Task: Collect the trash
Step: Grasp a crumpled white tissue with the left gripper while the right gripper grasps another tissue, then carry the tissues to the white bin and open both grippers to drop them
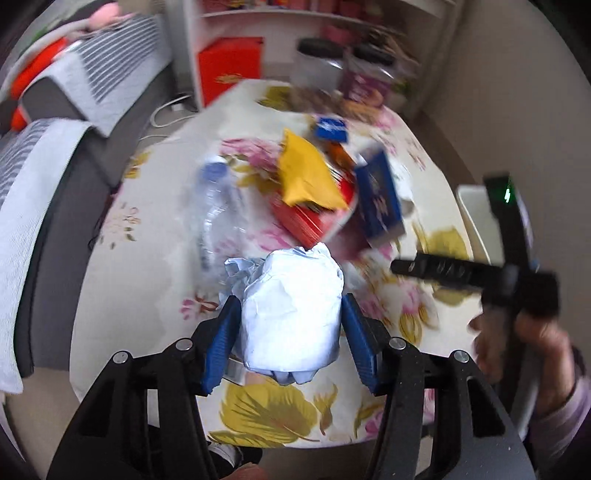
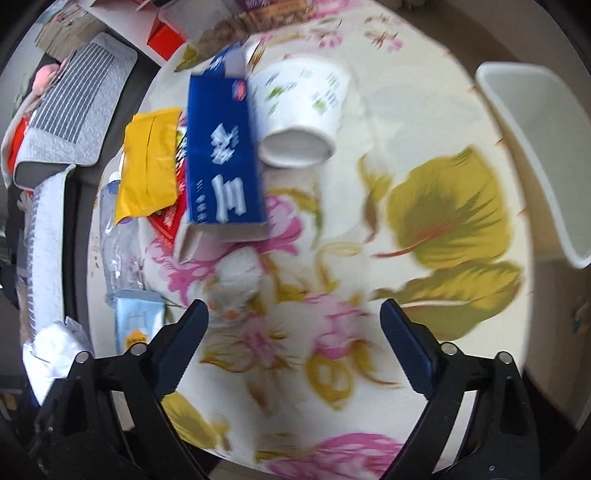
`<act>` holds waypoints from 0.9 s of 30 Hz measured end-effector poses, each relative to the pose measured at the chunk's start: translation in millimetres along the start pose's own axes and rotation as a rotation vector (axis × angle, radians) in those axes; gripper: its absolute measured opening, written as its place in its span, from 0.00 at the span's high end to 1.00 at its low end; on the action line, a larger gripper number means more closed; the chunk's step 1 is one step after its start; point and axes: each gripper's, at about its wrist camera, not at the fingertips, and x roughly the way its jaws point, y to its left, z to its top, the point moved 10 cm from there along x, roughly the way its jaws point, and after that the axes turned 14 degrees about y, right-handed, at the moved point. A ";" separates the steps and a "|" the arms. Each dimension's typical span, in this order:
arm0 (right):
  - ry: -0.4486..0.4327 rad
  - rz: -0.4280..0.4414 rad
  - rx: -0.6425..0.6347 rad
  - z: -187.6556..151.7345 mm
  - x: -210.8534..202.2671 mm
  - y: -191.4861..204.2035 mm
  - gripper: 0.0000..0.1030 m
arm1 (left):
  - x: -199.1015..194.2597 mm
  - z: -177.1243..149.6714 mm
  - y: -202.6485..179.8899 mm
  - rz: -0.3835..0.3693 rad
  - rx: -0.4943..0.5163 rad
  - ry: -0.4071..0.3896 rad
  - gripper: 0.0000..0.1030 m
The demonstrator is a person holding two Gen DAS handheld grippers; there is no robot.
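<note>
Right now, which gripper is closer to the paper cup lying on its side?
Right. The right gripper hovers open just short of the paper cup; the left gripper sits farther off, holding crumpled white paper.

The table (image 2: 424, 110) wears a cream cloth with big pink flowers and olive leaves. Left of it stands a grey sofa (image 1: 55, 258) with striped covers (image 1: 110, 70) — something orange (image 1: 37, 74) lies on top. Behind, a white shelf (image 1: 295, 14) holds a red box (image 1: 229, 66); two dark-lidded jars (image 1: 317, 62) stand at the table's far end.
</note>
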 end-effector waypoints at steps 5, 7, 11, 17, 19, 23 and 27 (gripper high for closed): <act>-0.025 0.024 0.053 6.8 14.8 17.6 0.19 | 1.3 1.1 7.1 0.011 -0.032 -0.006 0.46; -0.039 0.017 0.047 9.7 19.2 25.0 0.20 | 5.9 0.7 10.3 0.018 -0.033 -0.004 0.46; -0.051 -0.060 -0.017 9.9 32.4 34.7 0.34 | 9.6 1.3 21.9 0.038 -0.044 0.004 0.46; -0.084 -0.054 -0.105 7.4 27.3 47.2 0.64 | 8.2 0.3 28.0 0.052 -0.057 -0.006 0.46; -0.077 -0.040 -0.109 3.5 23.8 45.2 0.64 | 6.6 0.6 29.0 0.050 -0.064 -0.013 0.46; -0.091 -0.030 -0.142 -7.7 12.6 43.4 0.64 | 3.7 2.7 30.0 0.048 -0.079 -0.025 0.46; -0.135 -0.026 -0.181 -16.3 -7.2 36.4 0.64 | 1.4 5.3 26.8 0.046 -0.083 -0.035 0.46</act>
